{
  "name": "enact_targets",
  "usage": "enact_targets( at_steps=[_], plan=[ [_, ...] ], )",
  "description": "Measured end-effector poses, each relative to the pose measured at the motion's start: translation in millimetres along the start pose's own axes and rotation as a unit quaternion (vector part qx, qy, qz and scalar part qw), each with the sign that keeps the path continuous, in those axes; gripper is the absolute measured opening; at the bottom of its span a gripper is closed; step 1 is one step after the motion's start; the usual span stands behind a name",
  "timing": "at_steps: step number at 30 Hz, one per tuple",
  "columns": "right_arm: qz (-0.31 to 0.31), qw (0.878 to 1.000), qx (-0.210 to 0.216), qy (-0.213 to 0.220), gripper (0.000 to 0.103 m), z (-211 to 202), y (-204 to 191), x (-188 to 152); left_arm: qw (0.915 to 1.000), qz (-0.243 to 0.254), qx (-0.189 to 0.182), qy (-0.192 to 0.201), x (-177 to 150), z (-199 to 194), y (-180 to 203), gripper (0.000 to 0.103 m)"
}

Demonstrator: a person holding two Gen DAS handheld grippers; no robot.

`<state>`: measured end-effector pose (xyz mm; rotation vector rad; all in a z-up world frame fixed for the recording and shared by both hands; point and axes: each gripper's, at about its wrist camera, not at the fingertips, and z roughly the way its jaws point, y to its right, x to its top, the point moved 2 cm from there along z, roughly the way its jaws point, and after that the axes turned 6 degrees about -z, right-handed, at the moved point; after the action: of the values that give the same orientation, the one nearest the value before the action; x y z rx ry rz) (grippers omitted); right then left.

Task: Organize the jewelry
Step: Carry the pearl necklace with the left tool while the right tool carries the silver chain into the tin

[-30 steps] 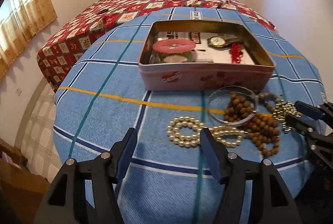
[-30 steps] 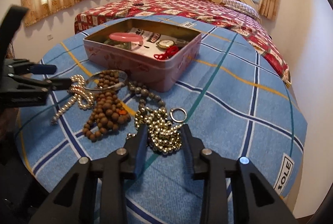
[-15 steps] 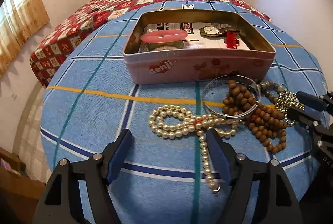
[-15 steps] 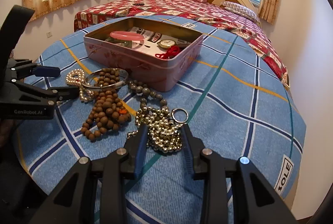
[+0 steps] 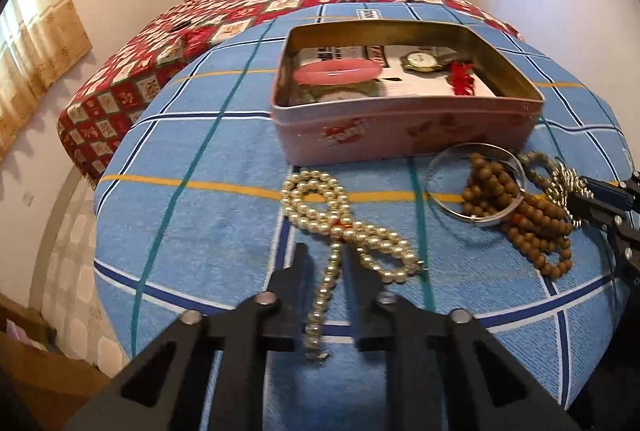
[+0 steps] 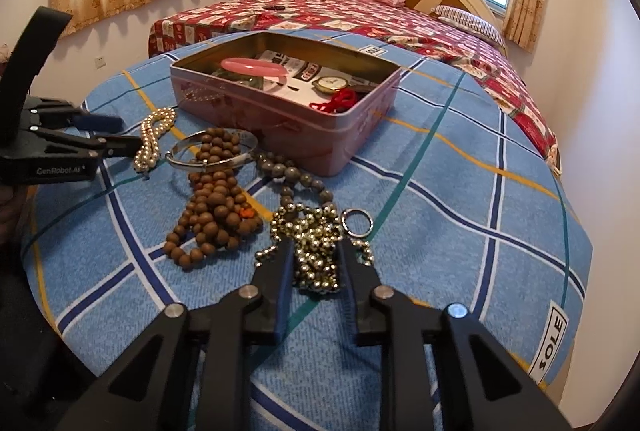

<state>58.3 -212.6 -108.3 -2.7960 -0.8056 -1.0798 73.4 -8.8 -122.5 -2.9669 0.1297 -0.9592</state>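
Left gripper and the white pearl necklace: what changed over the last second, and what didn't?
The left gripper advanced and narrowed its fingers around the white pearl necklace's trailing strand; whether it grips is unclear. The right gripper narrowed slightly around the gold bead chain. The pink tin box and brown wooden beads stayed put.

My left claw [image 5: 330, 267] straddles the pearl necklace [image 5: 340, 227], and whether its fingers touch the strand I cannot tell. My right claw [image 6: 314, 263] covers part of the gold bead chain [image 6: 316, 243]; contact there is unclear too. The pink tin [image 5: 400, 127] hides its floor behind the near wall. The print on the paper [image 5: 420, 71] inside is too small to read.
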Motion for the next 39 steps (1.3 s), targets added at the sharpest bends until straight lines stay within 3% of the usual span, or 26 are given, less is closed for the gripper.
enact_targets(
  at_steps=[4,8,17,39],
  plan=[
    [-0.002,1.000,-0.001,0.002,0.017,-0.2,-0.8,-0.4,1.0000,-0.002,-0.009,-0.004,0.1,-1.2,0.5,0.006],
    [-0.001,1.000,-0.001,0.018,0.012,-7.3,-0.4,1.5,0.9999,-0.005,-0.014,0.005,4.3,-11.6,-2.4,0.006],
    [0.016,0.998,-0.007,0.058,0.012,-25.6,7.7,12.6,0.9986,-0.009,-0.013,0.050,22.2,-46.8,-9.0,0.006],
    [0.024,0.994,-0.017,0.103,0.012,-47.3,20.2,40.7,0.9950,-0.020,-0.019,0.096,52.0,-79.5,-17.9,0.006]
  ],
)
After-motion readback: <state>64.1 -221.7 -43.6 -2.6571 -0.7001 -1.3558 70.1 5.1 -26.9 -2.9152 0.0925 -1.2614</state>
